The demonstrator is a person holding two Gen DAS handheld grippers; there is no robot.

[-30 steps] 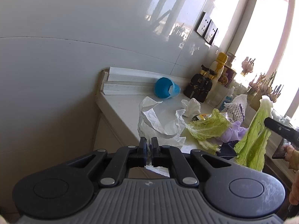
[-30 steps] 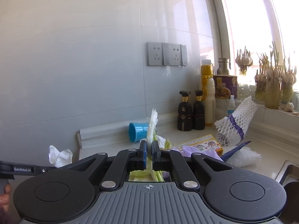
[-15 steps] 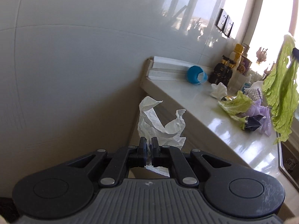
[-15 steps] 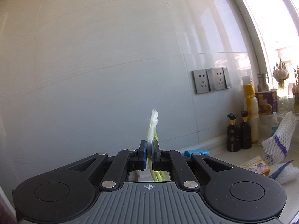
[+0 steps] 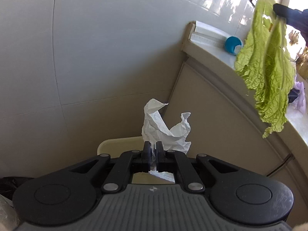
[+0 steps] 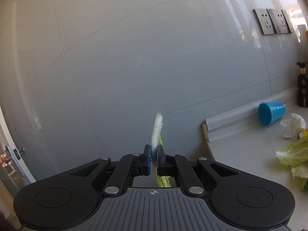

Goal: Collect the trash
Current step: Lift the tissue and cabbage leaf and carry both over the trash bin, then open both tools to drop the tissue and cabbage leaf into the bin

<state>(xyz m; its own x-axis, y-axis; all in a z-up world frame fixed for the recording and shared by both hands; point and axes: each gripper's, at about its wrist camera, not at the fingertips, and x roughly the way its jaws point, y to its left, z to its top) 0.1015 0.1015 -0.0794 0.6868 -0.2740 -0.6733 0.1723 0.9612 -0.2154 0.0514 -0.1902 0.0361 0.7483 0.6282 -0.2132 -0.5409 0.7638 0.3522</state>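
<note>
My left gripper is shut on a crumpled white paper, held off the counter and above the pale rim of a bin below. My right gripper is shut on a green cabbage leaf, whose white stalk end sticks up between the pads. In the left wrist view that leaf hangs long and limp from the right gripper's dark fingers at the upper right, beside the counter edge. More trash lies on the counter: another cabbage leaf and a white tissue.
A blue cup lies on its side against the counter's back strip. Dark bottles stand further right below wall sockets. A tiled wall fills the left and middle. Cabinet fronts drop below the counter. A black bag shows at lower left.
Both grippers swung left, away from the counter. The left one dropped with the paper until a bin rim appeared under it. The leaf moved with the right gripper past the counter's end.
</note>
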